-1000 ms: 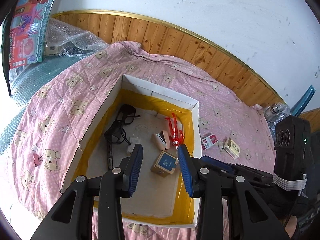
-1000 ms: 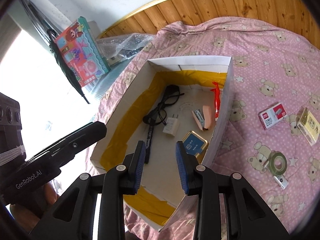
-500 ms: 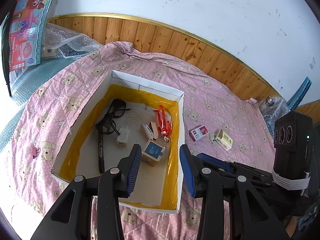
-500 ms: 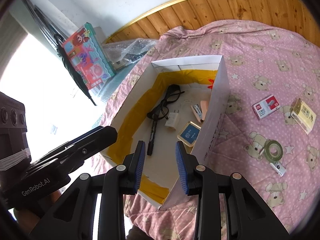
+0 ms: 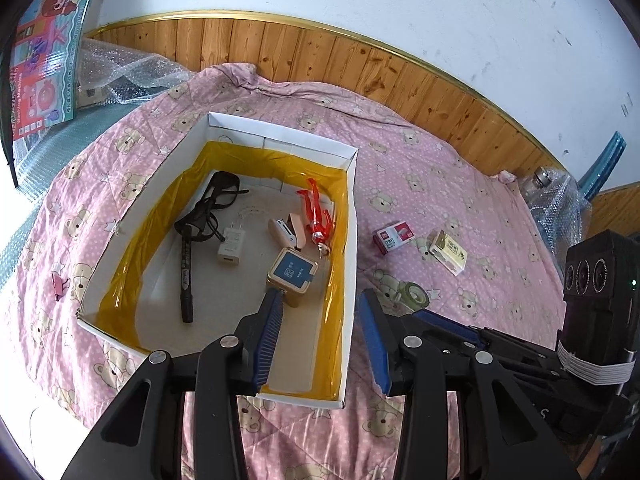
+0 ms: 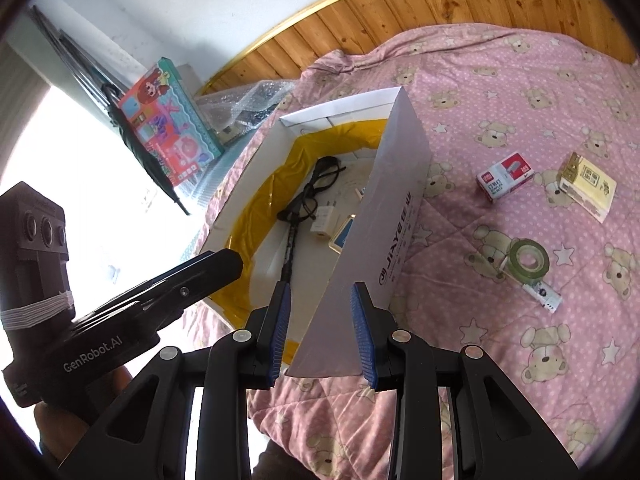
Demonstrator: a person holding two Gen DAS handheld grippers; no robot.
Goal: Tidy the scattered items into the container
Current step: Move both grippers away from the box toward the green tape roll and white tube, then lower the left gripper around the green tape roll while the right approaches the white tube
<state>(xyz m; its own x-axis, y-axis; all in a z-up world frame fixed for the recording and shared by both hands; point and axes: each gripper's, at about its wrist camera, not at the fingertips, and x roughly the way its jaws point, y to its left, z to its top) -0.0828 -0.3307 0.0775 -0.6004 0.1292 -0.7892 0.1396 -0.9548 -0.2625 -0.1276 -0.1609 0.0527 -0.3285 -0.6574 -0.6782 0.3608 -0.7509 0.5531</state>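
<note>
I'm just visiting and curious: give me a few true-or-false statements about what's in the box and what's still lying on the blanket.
1. The roll of tape lies inside the box. False: it lies on the pink blanket, outside.
2. A pair of black glasses is in the box. True.
3. Both grippers are empty. True: the left gripper and the right gripper are open.
4. The red-and-white small box sits beside a yellowish small box on the blanket. True.
5. The black marker lies on the blanket. False: it is in the box.
</note>
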